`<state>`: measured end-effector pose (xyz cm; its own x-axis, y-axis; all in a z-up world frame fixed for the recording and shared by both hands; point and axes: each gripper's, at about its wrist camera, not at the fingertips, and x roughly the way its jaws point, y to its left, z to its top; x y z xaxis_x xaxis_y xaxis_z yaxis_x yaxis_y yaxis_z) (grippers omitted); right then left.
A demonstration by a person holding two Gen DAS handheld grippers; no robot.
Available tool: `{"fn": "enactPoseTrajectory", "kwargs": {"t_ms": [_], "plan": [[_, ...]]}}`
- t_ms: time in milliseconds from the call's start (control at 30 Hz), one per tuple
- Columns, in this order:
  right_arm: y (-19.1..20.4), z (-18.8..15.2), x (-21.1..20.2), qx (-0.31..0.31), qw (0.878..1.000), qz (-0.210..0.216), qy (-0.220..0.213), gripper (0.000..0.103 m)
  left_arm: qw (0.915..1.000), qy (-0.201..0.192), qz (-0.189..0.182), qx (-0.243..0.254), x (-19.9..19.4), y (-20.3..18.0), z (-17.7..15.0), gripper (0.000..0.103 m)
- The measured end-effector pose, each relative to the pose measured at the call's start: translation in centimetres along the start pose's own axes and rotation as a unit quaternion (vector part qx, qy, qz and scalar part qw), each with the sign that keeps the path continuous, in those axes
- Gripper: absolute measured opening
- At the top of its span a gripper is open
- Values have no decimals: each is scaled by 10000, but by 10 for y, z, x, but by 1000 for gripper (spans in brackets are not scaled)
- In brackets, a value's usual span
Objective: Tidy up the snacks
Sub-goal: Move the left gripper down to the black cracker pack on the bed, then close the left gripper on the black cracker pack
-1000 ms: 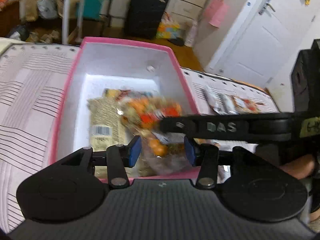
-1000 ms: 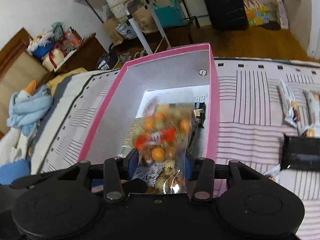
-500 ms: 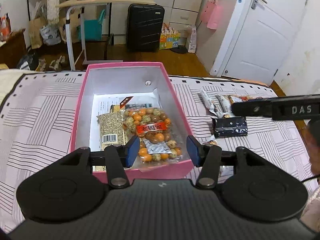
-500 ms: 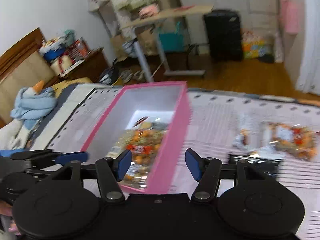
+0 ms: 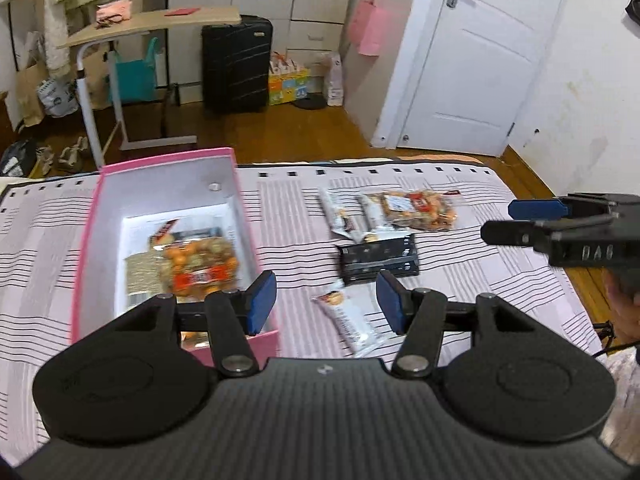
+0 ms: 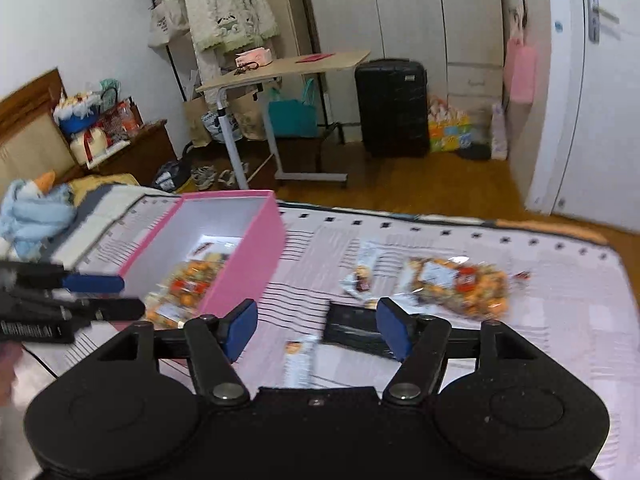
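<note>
We find the left gripper (image 5: 326, 300) with fingers spread wide and nothing between them, hovering over the bed (image 5: 460, 280) just beside the pink box (image 5: 86, 240). The right gripper (image 6: 316, 328) also stands with fingers apart and empty. Inside the box, a bag of orange mixed nuts (image 5: 198, 260) lies on top of a tan packet (image 5: 140, 276). Outside it, toward 3 o'clock from the box, we note a second nut bag (image 5: 420, 210), two white bars (image 5: 340, 216) touching it, a black packet (image 5: 378, 258) just below them, and one white bar (image 5: 352, 320) lying between the left fingers. A black suitcase (image 5: 236, 64) stands on the floor at 12 o'clock.
</note>
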<state>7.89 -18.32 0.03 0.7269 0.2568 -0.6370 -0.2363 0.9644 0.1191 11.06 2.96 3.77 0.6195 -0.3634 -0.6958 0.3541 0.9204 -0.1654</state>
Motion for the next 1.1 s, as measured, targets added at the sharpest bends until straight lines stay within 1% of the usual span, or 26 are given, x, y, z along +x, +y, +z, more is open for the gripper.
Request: {"fn": "enactPoseTrajectory", "kwargs": {"t_ms": [67, 167, 233, 267, 333, 433, 533, 600, 667, 767, 833, 933, 967, 1000, 1100], "plan": [[-8, -6, 0, -188, 9998, -23, -67, 71, 9998, 110, -115, -72, 11, -9, 3, 54], [-25, -14, 7, -36, 9999, 65, -126, 71, 9994, 238, -185, -145, 31, -22, 6, 55], [-36, -20, 12, -6, 9992, 214, -343, 71, 9993, 233, -221, -180, 46, -28, 9, 55], [-39, -21, 16, -57, 9989, 222, -410, 71, 9991, 262, -252, -224, 56, -31, 10, 56], [-43, -21, 27, -127, 9992, 90, -369, 71, 9984, 334, -366, -270, 73, -38, 13, 58], [-50, -19, 43, -242, 9991, 145, -314, 71, 9981, 339, -412, -296, 92, -44, 17, 58], [-50, -22, 63, -504, 9987, 91, -15, 71, 9989, 230, -347, -231, 113, -49, 23, 58], [-50, -26, 77, -593, 9980, -44, 234, 71, 9991, 264, -276, -187, 129, -49, 26, 58], [-53, -30, 93, -465, 9978, -120, 448, 71, 9994, 264, -87, -190, 144, -48, 25, 56], [-60, -37, 115, -262, 9972, -59, 696, 71, 9987, 317, -171, -350, 162, -41, 21, 56], [-68, -45, 128, 131, 9975, -32, 698, 71, 9982, 347, -269, -414, 172, -37, 17, 56], [-79, -58, 149, 683, 9938, 197, 857, 70, 9989, 326, -150, -311, 188, -34, 12, 54], [-81, -62, 156, 745, 9926, 177, 942, 69, 9988, 406, -73, -259, 196, -33, 10, 54], [-81, -64, 160, 726, 9925, 153, 973, 69, 9986, 469, -35, -225, 202, -32, 9, 54], [-83, -71, 165, 743, 9938, 118, 821, 69, 9976, 576, -121, -356, 219, -20, 4, 54]]}}
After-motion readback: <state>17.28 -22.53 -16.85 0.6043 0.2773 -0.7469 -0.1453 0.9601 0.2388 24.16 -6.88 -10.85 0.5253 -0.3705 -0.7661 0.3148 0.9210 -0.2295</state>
